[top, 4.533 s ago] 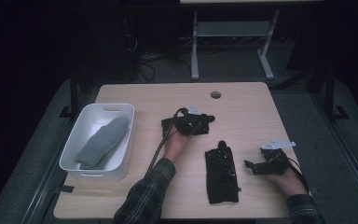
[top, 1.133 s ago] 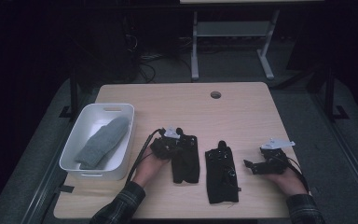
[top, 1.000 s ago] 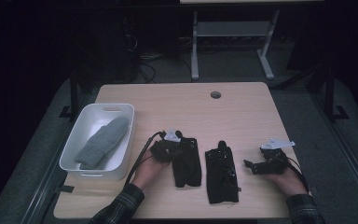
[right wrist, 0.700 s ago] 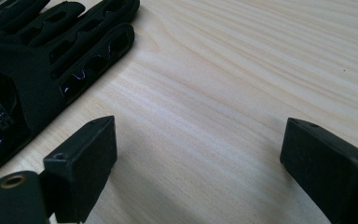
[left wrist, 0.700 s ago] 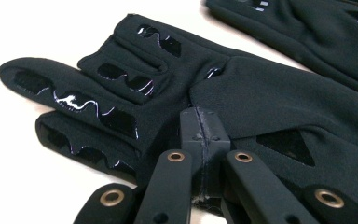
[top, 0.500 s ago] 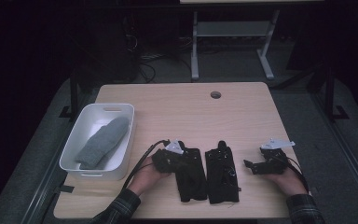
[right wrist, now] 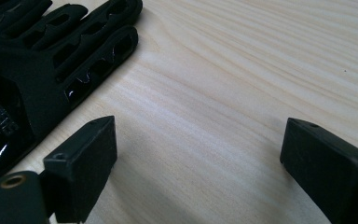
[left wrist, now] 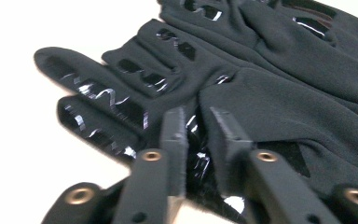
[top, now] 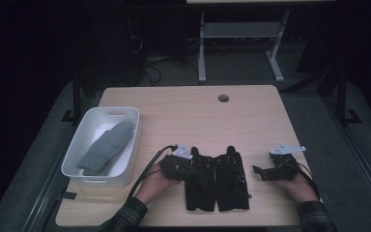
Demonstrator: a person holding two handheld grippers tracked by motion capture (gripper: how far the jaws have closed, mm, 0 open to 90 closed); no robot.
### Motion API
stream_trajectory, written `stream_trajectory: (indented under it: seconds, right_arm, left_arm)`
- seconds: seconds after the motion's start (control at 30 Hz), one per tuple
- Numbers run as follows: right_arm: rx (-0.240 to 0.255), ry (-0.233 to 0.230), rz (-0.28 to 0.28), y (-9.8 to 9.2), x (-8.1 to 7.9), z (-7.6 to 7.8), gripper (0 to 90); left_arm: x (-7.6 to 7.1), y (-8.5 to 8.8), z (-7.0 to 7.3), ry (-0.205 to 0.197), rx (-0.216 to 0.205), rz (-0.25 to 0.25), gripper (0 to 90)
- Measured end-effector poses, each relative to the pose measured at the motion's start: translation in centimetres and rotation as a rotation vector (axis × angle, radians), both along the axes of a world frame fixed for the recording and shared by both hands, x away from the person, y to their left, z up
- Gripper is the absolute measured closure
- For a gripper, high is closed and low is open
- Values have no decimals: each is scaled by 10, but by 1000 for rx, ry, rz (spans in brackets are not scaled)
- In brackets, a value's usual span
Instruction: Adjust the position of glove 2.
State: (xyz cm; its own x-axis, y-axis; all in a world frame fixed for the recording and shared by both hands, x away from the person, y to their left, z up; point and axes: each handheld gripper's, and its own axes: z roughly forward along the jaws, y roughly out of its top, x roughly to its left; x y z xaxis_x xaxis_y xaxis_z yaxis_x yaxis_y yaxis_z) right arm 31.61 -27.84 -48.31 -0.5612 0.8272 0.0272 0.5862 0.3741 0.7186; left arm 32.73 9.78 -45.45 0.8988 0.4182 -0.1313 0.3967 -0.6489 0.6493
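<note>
Left gripper fingers just easing apart over the left black glove, laid lengthwise beside its mate on the worktop; right gripper released, well apart, empty.

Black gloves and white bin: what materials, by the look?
Black gloves: soft matte fleece-like fabric, fuzzy nap, with glossy, probably rubbery grip patches on the fingers. White bin: likely moulded plastic, smooth with rounded rim and handle slot.
</note>
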Motion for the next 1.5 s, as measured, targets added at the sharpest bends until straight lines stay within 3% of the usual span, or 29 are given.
stream_trajectory:
  seconds: [0.13, 0.2, 0.37, 0.6, 0.67, 0.77, 0.9, 1.03, 1.13, 1.23, 1.37, 1.43, 1.5]
  right_arm:
    - [0, 0, 1, 0, 0, 0, 105]
    - [0, 0, 1, 0, 0, 0, 105]
    - [0, 0, 1, 0, 0, 0, 105]
    - [0, 0, 1, 0, 0, 0, 105]
    - [0, 1, 0, 0, 0, 0, 105]
    - [0, 1, 0, 0, 0, 0, 105]
    - [0, 0, 1, 0, 0, 0, 105]
    - [1, 0, -3, 1, -1, 0, 116]
    - [-6, 15, -1, 3, -2, 3, 171]
    - [4, 25, 24, 7, -10, 10, 297]
    - [34, 45, 89, 12, -20, 17, 476]
    - [37, 54, 138, 13, -28, 20, 674]
    - [48, 81, 168, 14, -32, 21, 808]
  left_arm:
    - [-2, 10, 4, 7, -2, 60, 629]
    - [-2, 16, 4, 1, 19, 76, 607]
    - [-1, 20, -3, 33, -19, 139, 563]
    - [-3, 16, -6, 25, 5, 167, 563]
    - [-5, 13, -6, 25, 2, 195, 558]
    - [-9, 13, -5, 23, 24, 199, 499]
    - [-13, 11, -5, 15, 27, 193, 506]
    - [-14, 8, -6, -17, 34, 182, 616]
    - [-13, 5, -7, -19, 28, 180, 725]
    - [-13, 4, -7, -16, 14, 179, 820]
    - [-8, 7, -8, 17, -27, 214, 869]
    - [-5, 8, -8, 33, -48, 225, 872]
    - [-3, 10, -6, 50, -78, 233, 874]
